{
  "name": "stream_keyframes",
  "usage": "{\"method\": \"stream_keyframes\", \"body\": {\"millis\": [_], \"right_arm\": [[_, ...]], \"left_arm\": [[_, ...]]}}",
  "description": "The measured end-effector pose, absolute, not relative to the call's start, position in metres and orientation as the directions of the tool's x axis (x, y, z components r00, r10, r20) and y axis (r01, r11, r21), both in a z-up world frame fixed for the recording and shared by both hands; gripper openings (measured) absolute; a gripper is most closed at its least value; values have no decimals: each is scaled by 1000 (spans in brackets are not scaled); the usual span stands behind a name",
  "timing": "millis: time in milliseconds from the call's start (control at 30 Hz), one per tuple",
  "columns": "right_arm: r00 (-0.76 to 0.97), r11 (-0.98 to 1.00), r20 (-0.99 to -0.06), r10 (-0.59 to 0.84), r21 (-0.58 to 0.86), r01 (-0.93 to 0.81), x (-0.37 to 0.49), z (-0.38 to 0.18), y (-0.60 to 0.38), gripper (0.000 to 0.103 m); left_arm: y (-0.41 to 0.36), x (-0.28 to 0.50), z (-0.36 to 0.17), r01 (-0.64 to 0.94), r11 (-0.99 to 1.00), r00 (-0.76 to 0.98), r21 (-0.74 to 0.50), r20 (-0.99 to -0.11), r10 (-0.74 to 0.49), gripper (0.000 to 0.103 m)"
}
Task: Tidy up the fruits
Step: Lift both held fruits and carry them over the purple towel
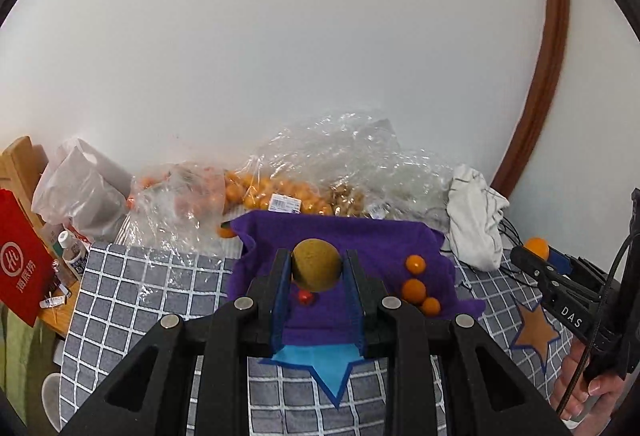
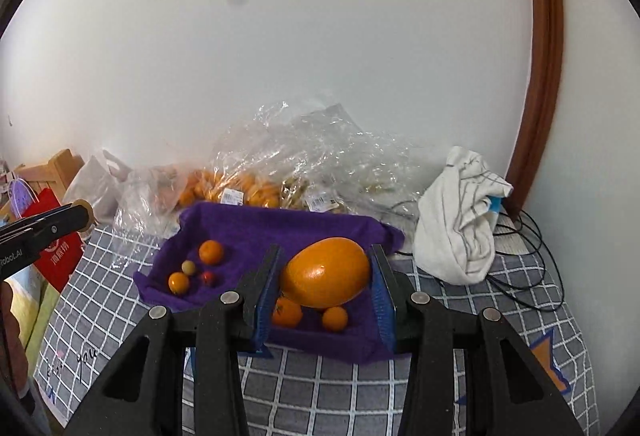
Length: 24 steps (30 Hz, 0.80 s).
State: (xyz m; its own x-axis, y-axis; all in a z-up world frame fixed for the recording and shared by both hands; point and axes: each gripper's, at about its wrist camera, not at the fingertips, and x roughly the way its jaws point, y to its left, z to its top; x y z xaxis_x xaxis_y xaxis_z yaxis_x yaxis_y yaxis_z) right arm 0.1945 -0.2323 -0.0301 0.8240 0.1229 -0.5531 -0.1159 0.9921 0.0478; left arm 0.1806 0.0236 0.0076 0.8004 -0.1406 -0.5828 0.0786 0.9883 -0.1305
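My left gripper (image 1: 317,268) is shut on a brown-green kiwi (image 1: 317,265) and holds it above the purple cloth (image 1: 360,236). A small red fruit (image 1: 305,297) lies under it, and three small oranges (image 1: 414,290) lie to the right. My right gripper (image 2: 326,278) is shut on a large orange fruit (image 2: 326,272) above the purple cloth (image 2: 248,224). Small oranges (image 2: 211,251) and a tomato (image 2: 286,312) lie on that cloth. The right gripper also shows at the right of the left wrist view (image 1: 536,256).
Clear plastic bags of small oranges (image 1: 256,192) lie against the wall behind the cloth. A white rag (image 2: 460,220) and black cables (image 2: 528,256) lie at the right. A red bag (image 1: 20,264) and bottles stand at the left. The grey checked tablecloth (image 1: 160,276) carries star patches.
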Motion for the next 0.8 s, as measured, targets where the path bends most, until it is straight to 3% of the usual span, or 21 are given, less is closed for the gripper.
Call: {"method": "stream_keyframes", "body": {"millis": [400, 800], "right_arm": [[791, 990, -597, 132, 45, -132, 266, -54, -225, 42], [651, 979, -741, 165, 41, -202, 339, -150, -197, 42]], "left_arm": [[33, 241, -13, 37, 991, 765, -128, -634, -110, 25], [54, 282, -61, -2, 992, 699, -130, -709, -91, 25]]}}
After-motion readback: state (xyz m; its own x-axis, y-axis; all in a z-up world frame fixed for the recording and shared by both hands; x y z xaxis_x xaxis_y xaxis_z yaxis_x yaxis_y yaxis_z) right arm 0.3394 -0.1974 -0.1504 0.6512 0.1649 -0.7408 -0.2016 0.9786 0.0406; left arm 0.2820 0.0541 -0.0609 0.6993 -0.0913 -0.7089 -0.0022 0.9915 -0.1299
